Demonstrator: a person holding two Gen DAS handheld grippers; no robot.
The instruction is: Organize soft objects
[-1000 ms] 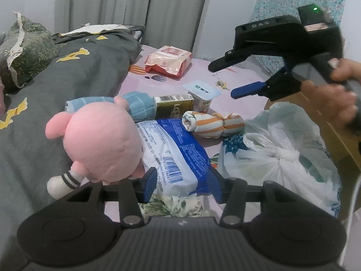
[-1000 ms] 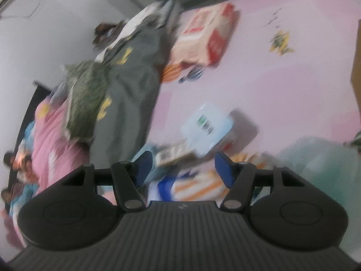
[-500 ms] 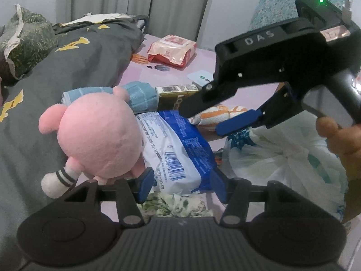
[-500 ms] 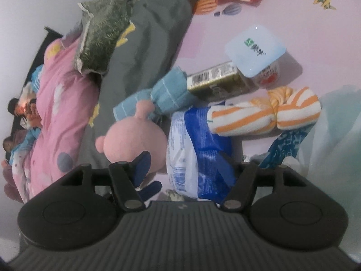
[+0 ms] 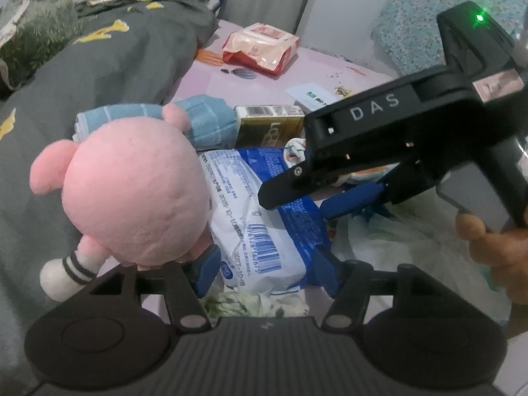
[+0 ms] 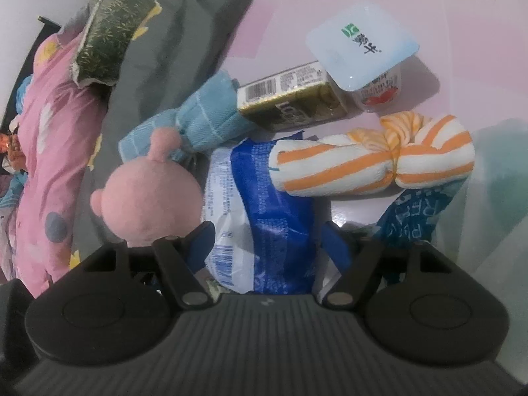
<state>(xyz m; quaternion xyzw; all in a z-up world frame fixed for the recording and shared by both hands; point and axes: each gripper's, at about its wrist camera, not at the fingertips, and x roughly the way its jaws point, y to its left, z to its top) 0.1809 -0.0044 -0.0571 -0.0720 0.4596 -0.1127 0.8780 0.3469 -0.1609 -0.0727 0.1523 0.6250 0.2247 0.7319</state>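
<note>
A: Several soft things crowd the pink bed sheet point(image 6: 429, 6): a pink plush toy point(image 5: 132, 191), a blue-and-white plastic pack point(image 6: 260, 231), a rolled blue towel point(image 6: 204, 115) and a knotted orange-striped towel point(image 6: 373, 165).

B: Where do the fingers stand?

A: Both pairs have just been opening. The left gripper point(image 5: 265, 272) straddles the near end of the pack, its pads released, its left finger by the plush toy. The right gripper point(image 6: 267, 247) is spread over the same pack from the other side, not pressing it.

B: And around them?

A: A gold carton point(image 6: 290, 99) and a yogurt cup point(image 6: 366, 56) lie just beyond the towels, a white plastic bag point(image 5: 412, 247) lies to the right, and a grey duvet point(image 5: 82, 92) to the left.
</note>
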